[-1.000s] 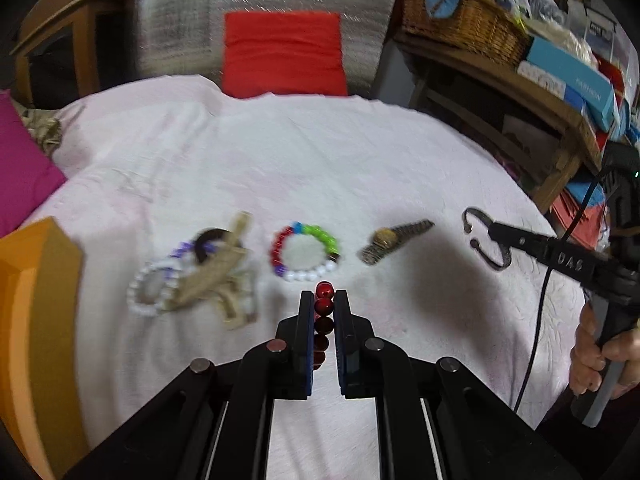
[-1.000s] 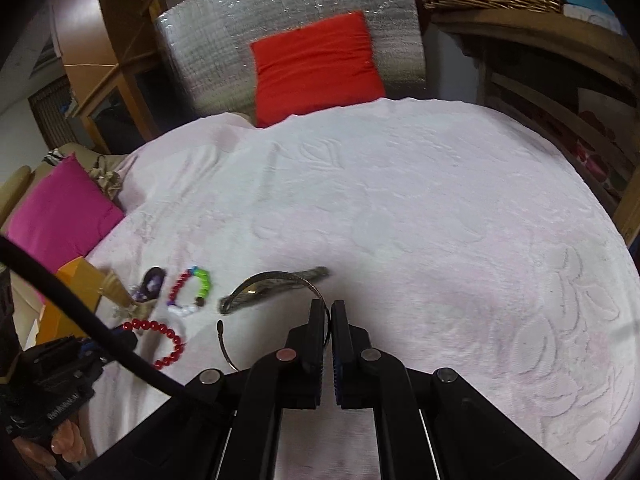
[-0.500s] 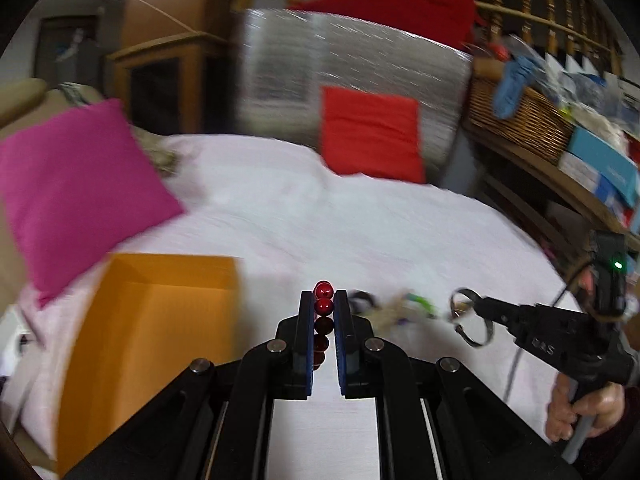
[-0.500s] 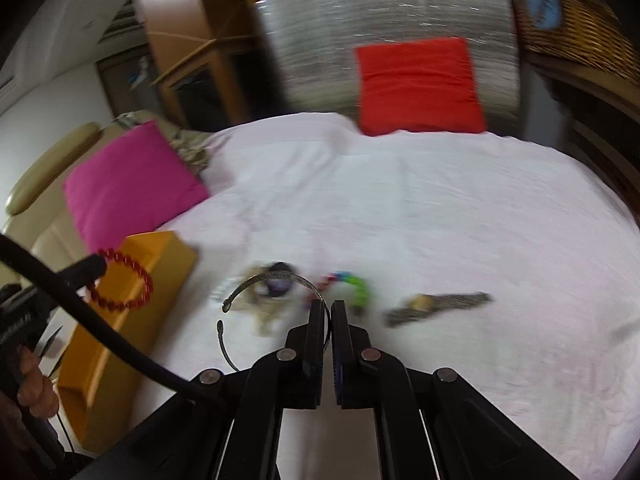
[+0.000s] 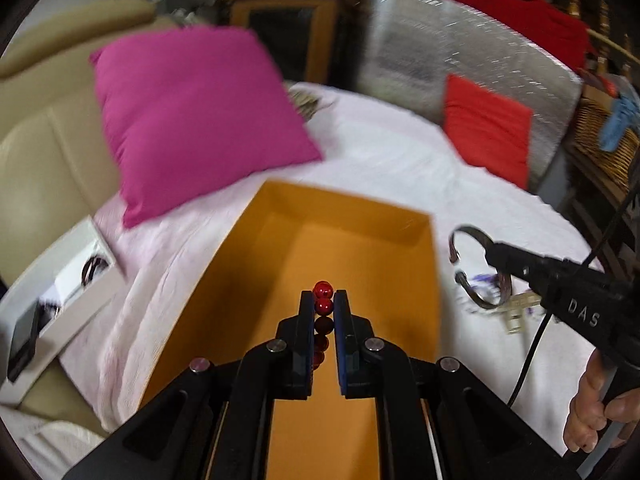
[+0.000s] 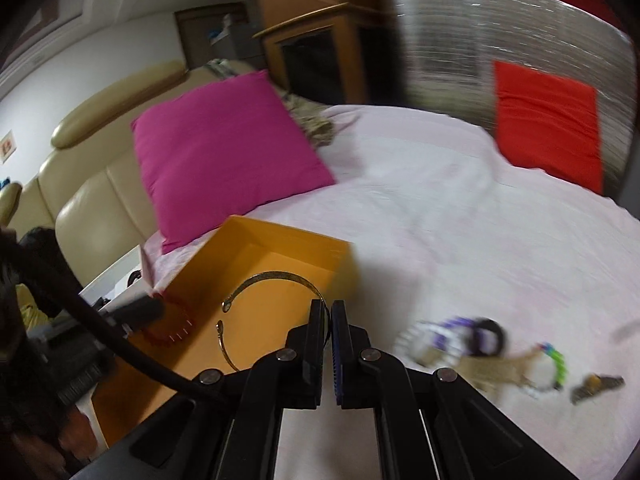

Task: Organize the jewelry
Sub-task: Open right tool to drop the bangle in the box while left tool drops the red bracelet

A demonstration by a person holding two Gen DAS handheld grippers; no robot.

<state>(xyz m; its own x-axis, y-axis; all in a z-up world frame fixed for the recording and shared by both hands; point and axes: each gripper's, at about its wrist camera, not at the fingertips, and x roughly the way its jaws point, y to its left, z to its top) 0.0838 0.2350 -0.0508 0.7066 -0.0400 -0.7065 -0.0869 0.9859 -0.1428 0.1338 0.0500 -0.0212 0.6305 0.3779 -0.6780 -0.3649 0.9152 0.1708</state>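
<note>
Overhead, both fingers pinch jewelry above the orange box (image 5: 344,240) on the pink-sheeted bed (image 6: 460,232).

The right claw (image 6: 330,316) pinches a thin metal bangle (image 6: 256,300) that curves out to its left over the open orange box (image 6: 280,240), while blurred bracelets (image 6: 480,340) lie on the white cloth (image 6: 460,220) to its right.

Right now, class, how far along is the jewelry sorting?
Done: nothing seen in the orange box yet. In hand: left tongs grip the red bead bracelet over it; right tongs grip the metal cuff bangle. Left: beaded bracelets and watch on the bedspread.
</note>
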